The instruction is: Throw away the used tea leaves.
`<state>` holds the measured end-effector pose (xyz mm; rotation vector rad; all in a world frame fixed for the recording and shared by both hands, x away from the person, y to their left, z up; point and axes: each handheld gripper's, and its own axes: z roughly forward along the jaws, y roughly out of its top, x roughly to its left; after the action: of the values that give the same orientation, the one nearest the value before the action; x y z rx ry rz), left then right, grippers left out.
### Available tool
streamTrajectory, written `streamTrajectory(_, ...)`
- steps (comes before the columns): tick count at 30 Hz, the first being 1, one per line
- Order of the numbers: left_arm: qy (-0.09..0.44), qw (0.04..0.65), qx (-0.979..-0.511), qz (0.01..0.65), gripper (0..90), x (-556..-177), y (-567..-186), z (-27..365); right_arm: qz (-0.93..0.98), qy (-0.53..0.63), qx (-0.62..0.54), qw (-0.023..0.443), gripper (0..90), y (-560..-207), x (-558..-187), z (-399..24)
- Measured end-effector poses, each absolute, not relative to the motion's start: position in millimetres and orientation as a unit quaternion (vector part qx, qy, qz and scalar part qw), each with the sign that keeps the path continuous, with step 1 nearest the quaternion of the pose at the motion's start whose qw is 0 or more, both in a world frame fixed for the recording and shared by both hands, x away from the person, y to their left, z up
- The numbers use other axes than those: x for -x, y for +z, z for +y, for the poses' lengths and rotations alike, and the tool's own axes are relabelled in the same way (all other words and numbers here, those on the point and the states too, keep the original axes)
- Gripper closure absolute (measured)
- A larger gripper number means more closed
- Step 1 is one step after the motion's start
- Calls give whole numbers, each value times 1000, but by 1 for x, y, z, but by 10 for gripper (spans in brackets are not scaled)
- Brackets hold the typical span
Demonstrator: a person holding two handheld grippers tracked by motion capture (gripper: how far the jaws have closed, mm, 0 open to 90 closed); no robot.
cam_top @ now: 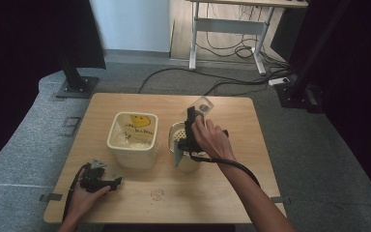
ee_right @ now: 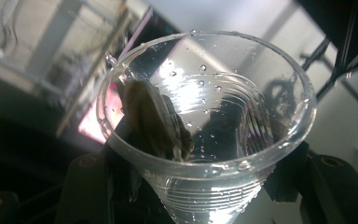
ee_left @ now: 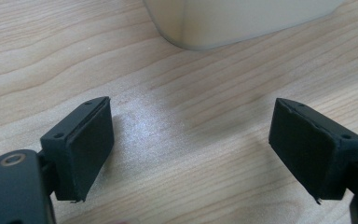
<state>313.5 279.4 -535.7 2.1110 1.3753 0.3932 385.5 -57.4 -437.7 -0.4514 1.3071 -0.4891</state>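
Clear cup (ee_right: 205,126) nearest; tub (cam_top: 131,139) beside strainer (cam_top: 176,135).

The left gripper (ee_left: 191,149) has its two black jaws spread wide at the lower left and lower right of the frame, with nothing between them. Beneath them lies the light wooden table (ee_left: 51,56). At the top centre, the rounded base of a cream tub (ee_left: 233,23) stands on the wood.
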Motion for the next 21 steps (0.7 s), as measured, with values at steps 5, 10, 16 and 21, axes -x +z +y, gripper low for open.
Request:
streamTrajectory(5, 141, 295, -792, 516, 139, -313, -535, 281, 597, -225, 217, 739, 414, -441, -386, -55)
streamTrajectory(10, 143, 294, -791, 517, 138, -313, -535, 280, 595, -226, 210, 742, 418, -437, -383, -61)
streamTrajectory(16, 144, 292, -792, 516, 139, -314, -535, 280, 622, -193, 188, 735, 417, -440, -379, -63)
streamTrajectory(21, 145, 292, -793, 515, 138, -314, -535, 280, 661, -138, 148, 722, 414, -439, -378, -57)
